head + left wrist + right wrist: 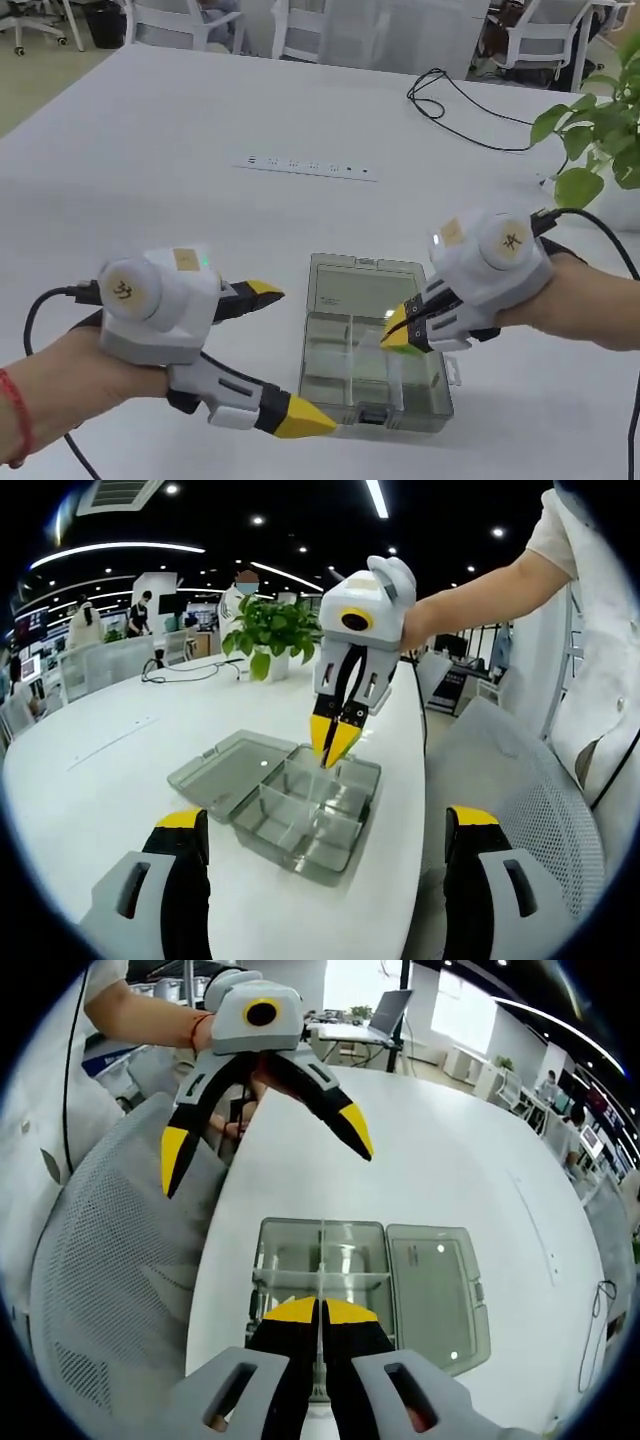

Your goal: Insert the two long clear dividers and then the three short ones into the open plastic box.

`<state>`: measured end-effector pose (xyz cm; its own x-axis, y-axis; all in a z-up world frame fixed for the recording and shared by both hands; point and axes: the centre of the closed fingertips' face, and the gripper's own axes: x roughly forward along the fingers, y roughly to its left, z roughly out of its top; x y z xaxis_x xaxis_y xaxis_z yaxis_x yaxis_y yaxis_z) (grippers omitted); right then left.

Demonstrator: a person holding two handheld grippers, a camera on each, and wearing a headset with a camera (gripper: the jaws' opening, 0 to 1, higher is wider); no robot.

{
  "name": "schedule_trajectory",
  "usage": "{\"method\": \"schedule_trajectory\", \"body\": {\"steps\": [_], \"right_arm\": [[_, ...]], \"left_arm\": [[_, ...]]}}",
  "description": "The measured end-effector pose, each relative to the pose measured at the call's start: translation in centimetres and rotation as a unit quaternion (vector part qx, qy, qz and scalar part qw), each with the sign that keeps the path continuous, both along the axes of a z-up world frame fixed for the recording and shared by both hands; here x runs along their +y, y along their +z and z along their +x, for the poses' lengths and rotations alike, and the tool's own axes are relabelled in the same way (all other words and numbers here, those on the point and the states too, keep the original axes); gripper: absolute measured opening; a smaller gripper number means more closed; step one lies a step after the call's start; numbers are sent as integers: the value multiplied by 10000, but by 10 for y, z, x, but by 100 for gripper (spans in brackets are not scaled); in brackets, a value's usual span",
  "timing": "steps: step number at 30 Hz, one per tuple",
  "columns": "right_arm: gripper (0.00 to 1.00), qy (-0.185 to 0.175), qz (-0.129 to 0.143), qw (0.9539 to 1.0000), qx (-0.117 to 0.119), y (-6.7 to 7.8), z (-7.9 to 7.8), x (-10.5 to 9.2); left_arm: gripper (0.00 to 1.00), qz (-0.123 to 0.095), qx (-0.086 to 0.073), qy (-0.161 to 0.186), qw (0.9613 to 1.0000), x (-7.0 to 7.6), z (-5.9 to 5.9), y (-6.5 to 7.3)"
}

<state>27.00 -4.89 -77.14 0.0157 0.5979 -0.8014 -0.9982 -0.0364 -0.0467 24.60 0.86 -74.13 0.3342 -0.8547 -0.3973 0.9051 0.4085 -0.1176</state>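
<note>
The left gripper (283, 355) sits lowest in the head view, at about 7 o'clock. Its jaws are spread wide and hold nothing, and it stays off the 9 o'clock side of the box (400, 420). In the left gripper view the same two yellow-tipped jaws rise far apart, with the box (262, 825) between them further out.

The right gripper (400, 335) comes in from 3 o'clock and points down over the box. Its jaws are clenched on the top edge of a clear divider (385, 368). In the right gripper view the divider (321, 1260) shows edge-on as a thin line running toward 12 o'clock from the pinched tips. It crosses another clear partition already lying across the box (262, 1260). Whether the held divider is fully seated I cannot tell.

The box rests on the white table (150, 150) at 6 o'clock. Its lid (350, 285) is folded flat on the table toward 12 o'clock.

Farther off lie a flush strip (305, 167) at 12 o'clock, a black cable (470, 110) at 1 o'clock and a plant (590, 130) at 2 o'clock.
</note>
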Motion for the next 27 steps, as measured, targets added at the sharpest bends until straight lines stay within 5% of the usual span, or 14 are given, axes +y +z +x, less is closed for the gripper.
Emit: {"method": "schedule_trajectory", "body": {"steps": [18, 27], "right_arm": [[3, -38, -566, 9983, 156, -36, 2, 6], [3, 101, -913, 9958, 53, -49, 1, 6]], "left_arm": [[100, 34, 24, -13, 10000, 2, -1, -2], [100, -1, 33, 27, 10000, 4, 0, -2]]}}
